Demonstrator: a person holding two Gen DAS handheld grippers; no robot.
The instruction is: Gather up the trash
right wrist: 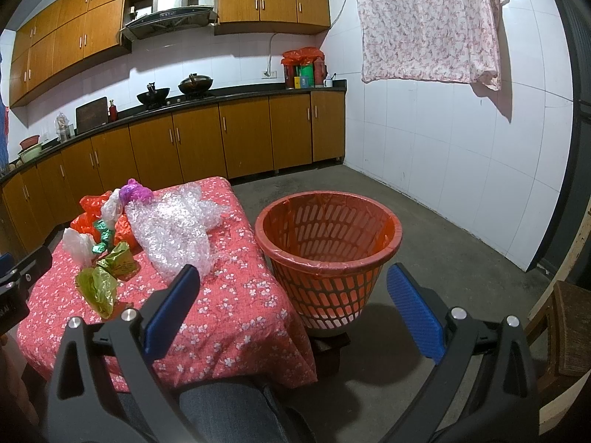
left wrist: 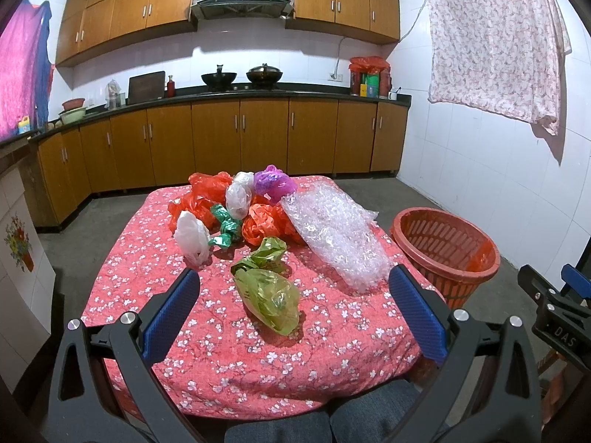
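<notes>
Crumpled bags lie on a table with a red flowered cloth: a green bag nearest, a white bag, orange bags, a purple bag, green foil and a sheet of bubble wrap. My left gripper is open, held back from the green bag with nothing in it. An orange slotted basket stands on the floor right of the table. In front of the basket, my right gripper is open and holds nothing. The green bag and bubble wrap lie to its left.
Wooden kitchen cabinets with woks on the counter run along the back. A flowered cloth hangs on the white tiled wall at right. A wooden chair stands at the far right. A person's knees in jeans show below the table edge.
</notes>
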